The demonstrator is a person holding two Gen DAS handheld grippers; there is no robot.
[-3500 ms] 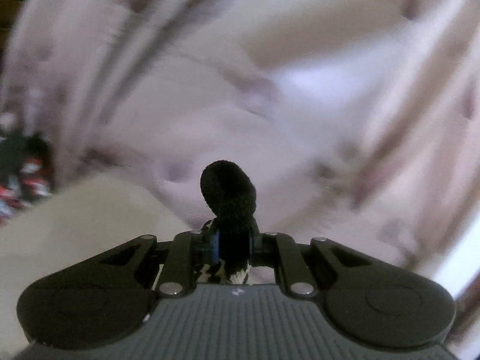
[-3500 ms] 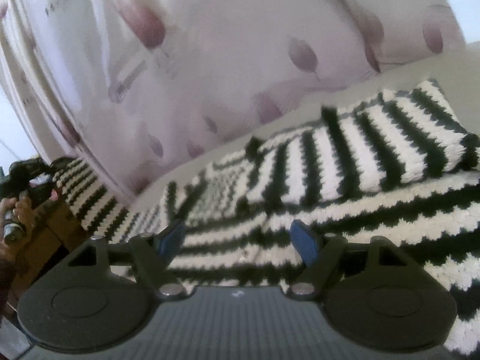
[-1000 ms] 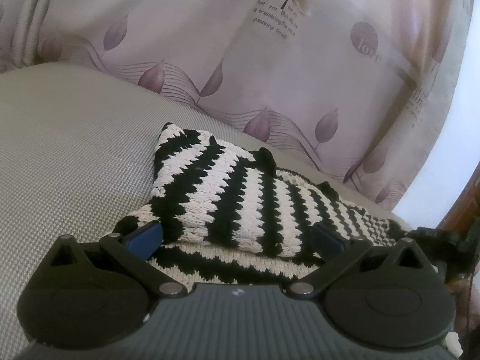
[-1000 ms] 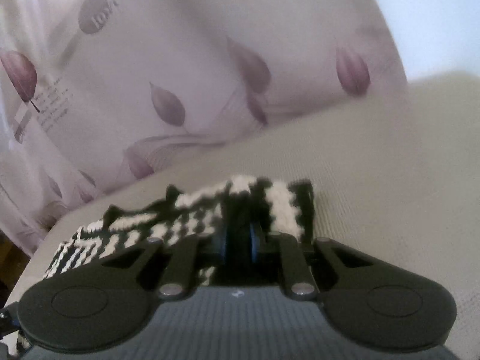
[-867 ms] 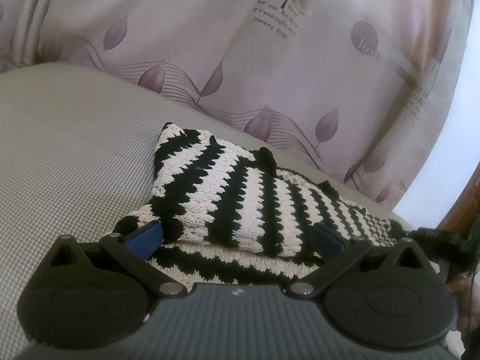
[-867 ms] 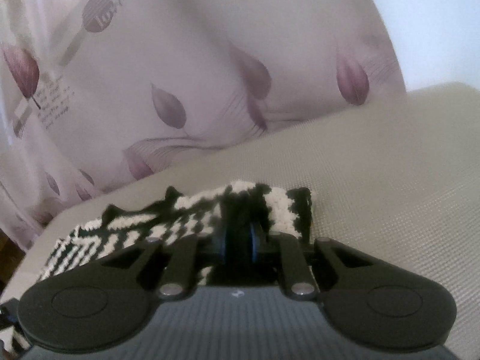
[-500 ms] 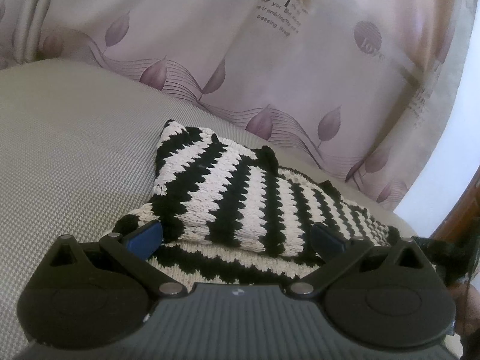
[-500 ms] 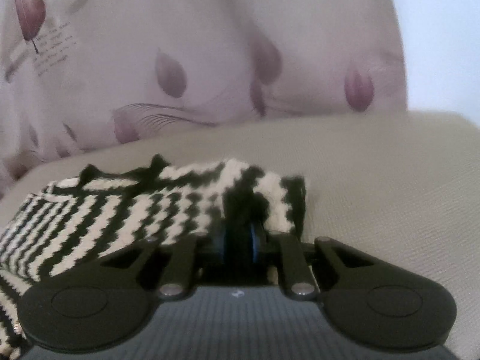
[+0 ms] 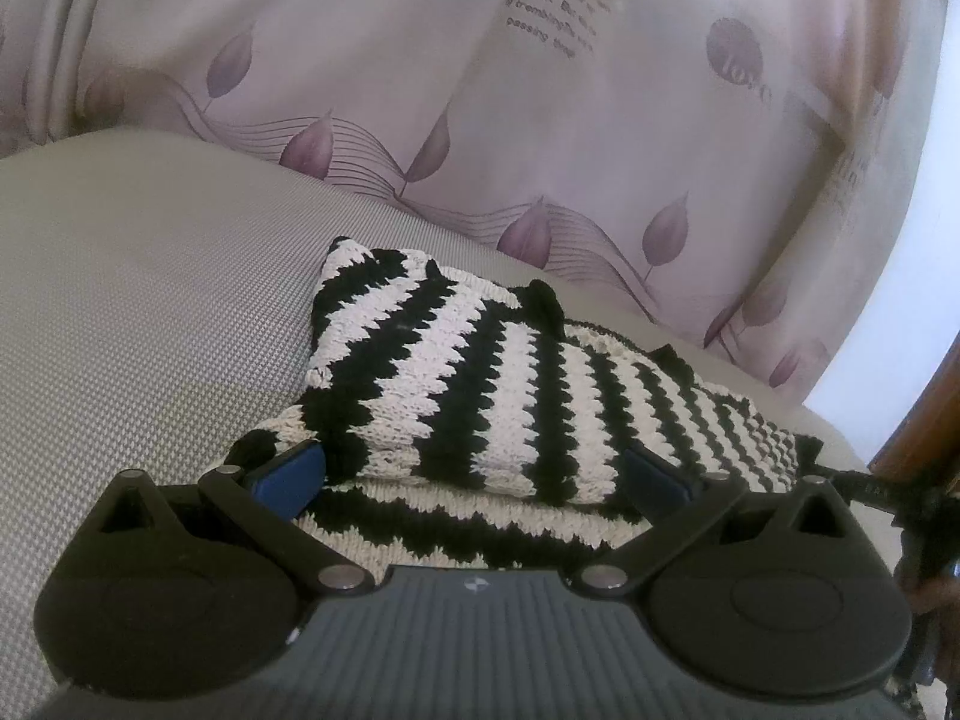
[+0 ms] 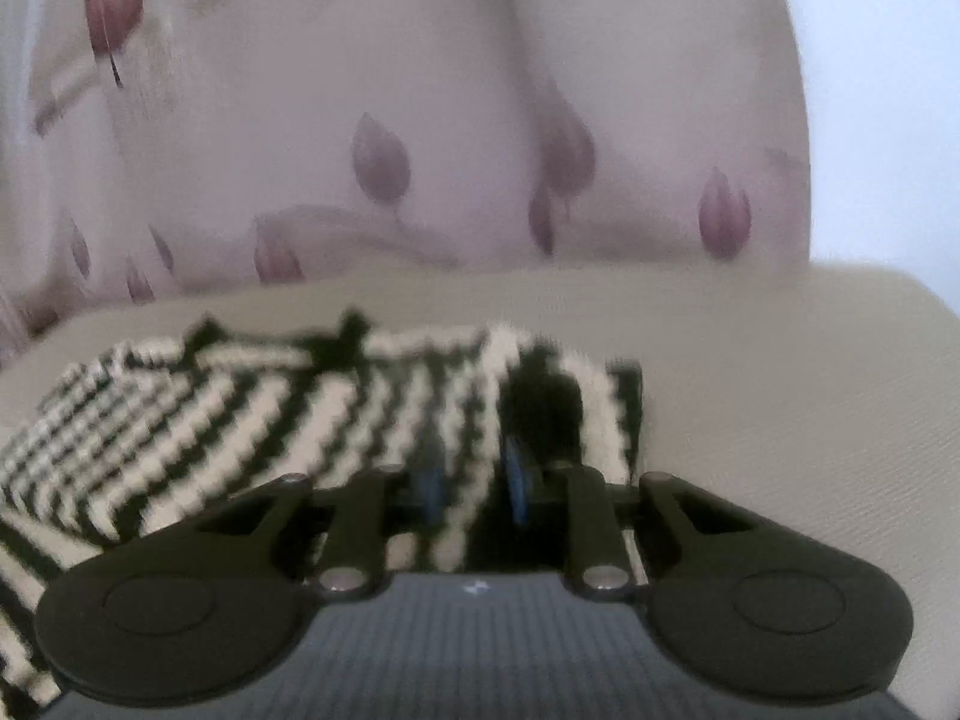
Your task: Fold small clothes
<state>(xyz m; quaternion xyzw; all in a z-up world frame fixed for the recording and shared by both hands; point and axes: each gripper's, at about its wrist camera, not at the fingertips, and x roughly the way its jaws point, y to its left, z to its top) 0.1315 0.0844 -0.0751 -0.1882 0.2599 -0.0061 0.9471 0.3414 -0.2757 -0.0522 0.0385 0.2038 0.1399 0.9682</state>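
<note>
Right gripper (image 10: 471,489) letting go of the folded knit (image 9: 480,396).

Its jaws have just been opening, now a narrow gap with the knit's edge between them, seemingly loose; that fold looks finished. The left gripper (image 9: 471,477) gapes wide over the near edge, holding nothing. The black-and-white striped knit lies doubled on the grey cushion (image 9: 150,300), by the curtain (image 9: 600,120).

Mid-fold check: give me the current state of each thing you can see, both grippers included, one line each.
striped knit garment: lying on the cushion, one part folded over another.
left gripper: open wide, fingers either side of the garment's near edge, pressing nothing.
right gripper: jaws have just been opening, a narrow gap now; knit lies between the pads, grip loosening.
grey cushion: bearing the garment.
leaf-print curtain: hanging behind.
</note>
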